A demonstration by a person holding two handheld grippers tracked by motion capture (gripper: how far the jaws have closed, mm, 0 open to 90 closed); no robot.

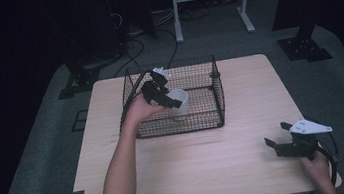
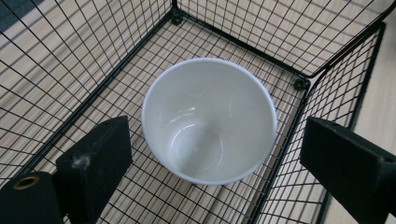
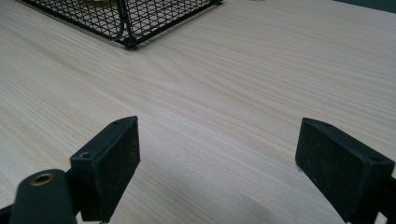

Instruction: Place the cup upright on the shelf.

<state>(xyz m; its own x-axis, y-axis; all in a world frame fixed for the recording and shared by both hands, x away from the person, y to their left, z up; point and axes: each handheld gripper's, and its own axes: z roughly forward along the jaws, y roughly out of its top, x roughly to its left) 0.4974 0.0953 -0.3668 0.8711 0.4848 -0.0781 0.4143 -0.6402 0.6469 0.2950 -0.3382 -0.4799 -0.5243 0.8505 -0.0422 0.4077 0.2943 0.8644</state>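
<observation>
I am holding my left gripper (image 1: 173,99) over the wire basket (image 1: 217,105), and from the high view it is covering the left side of the white cup (image 1: 181,103), so I cannot make out from there whether the cup has a handle. In the left gripper view the cup (image 2: 210,121) is showing its whole rim and inside, but its outer wall and foot are hidden below the rim, and the basket (image 2: 84,70) is cut off at every edge. The cup is standing upright on the basket floor, mouth opening straight up, long axis vertical, sitting near the middle of the basket and toward its near wall. My left jaws are standing wide, one to each side of the cup and clear of it, gripping nothing.

My right gripper (image 1: 282,138) is resting low over the table (image 1: 209,167) at its near right corner, well apart from the basket. In the right gripper view its jaws are standing wide apart with bare tabletop (image 3: 224,107) between them, and one basket corner (image 3: 128,23) is showing at the far left.
</observation>
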